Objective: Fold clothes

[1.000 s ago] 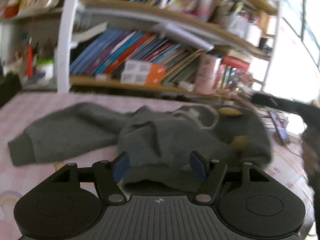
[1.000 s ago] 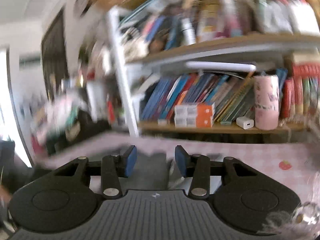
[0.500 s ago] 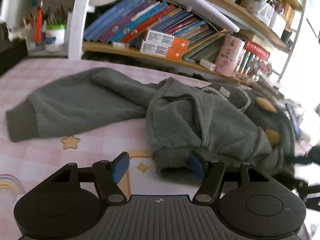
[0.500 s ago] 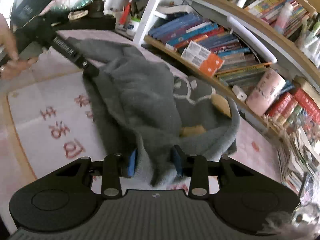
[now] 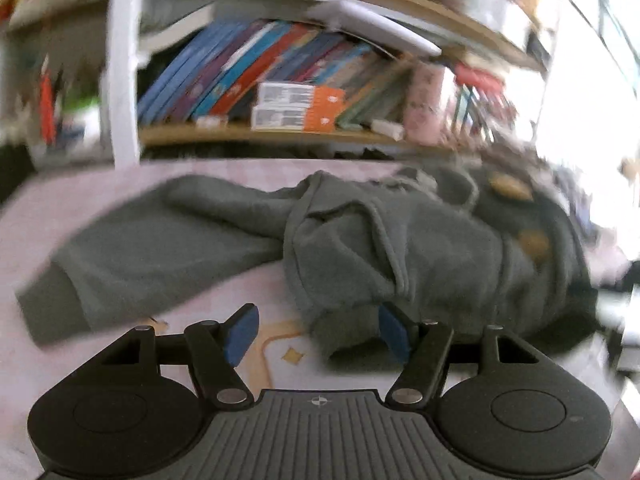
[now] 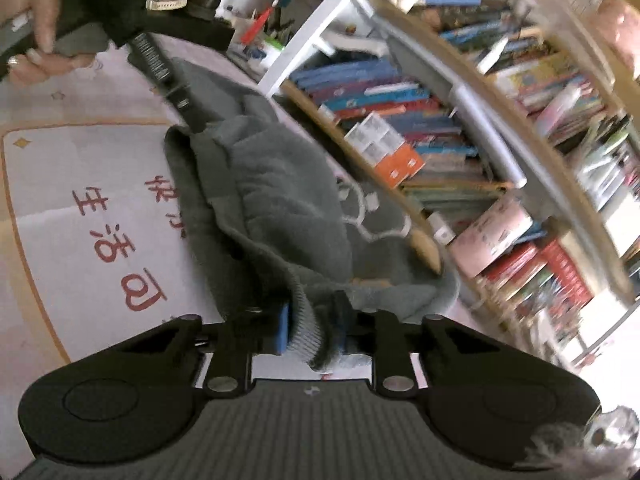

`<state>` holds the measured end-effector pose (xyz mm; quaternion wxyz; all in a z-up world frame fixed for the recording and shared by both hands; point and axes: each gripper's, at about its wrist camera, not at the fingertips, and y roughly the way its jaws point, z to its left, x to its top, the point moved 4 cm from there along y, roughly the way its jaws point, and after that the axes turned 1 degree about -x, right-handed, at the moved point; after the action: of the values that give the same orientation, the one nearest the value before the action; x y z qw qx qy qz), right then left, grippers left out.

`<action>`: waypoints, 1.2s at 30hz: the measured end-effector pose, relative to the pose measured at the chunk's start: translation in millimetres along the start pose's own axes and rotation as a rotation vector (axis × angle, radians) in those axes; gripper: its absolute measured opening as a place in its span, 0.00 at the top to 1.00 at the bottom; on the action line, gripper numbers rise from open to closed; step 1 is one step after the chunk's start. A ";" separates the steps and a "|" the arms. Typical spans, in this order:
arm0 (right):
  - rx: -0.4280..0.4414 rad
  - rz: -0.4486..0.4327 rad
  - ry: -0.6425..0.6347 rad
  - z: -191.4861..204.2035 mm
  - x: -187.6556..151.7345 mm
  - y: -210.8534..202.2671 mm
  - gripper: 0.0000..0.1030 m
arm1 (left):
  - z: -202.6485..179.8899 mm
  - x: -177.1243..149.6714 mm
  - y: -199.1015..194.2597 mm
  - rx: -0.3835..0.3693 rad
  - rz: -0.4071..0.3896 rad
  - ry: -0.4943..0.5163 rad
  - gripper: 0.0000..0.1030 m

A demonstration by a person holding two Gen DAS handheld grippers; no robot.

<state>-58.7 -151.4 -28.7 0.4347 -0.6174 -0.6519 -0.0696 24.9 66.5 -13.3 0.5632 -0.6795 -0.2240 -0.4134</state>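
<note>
the right gripper (image 6: 310, 332) has just pinched the grey sweatshirt (image 6: 280, 196) hem, left gripper (image 5: 316, 330) still spread beside it, readying a fold.

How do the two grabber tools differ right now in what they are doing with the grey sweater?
The right gripper has its blue pads closed on the ribbed hem of the grey sweater; the left gripper stands wide open, gripping nothing.

The right gripper has cloth filling its gap; the left gripper's gap shows mostly bare patterned mat, with a sweater edge by one pad.

Both are black with blue pads and sit at the sweater's near edge.
</note>
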 end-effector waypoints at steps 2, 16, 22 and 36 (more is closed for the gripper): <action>-0.022 -0.011 0.014 -4.3 3.1 -2.1 0.86 | -11.1 -3.3 -2.1 0.046 0.009 0.130 0.42; -0.040 0.132 -0.062 13.9 -13.2 12.2 0.85 | -31.7 -8.0 29.4 0.116 0.040 0.350 0.70; -0.077 0.121 -0.112 19.7 -11.2 12.4 0.86 | -28.0 -3.5 14.6 0.097 -0.030 0.321 0.89; 0.625 -0.112 0.239 39.4 77.3 -34.7 0.95 | 23.9 48.5 -104.5 0.278 -0.311 0.139 0.91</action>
<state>-96.7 -77.1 13.1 0.6719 -0.4050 -0.6189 0.0377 -21.1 109.1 86.3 0.5950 -0.5224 -0.3415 -0.5065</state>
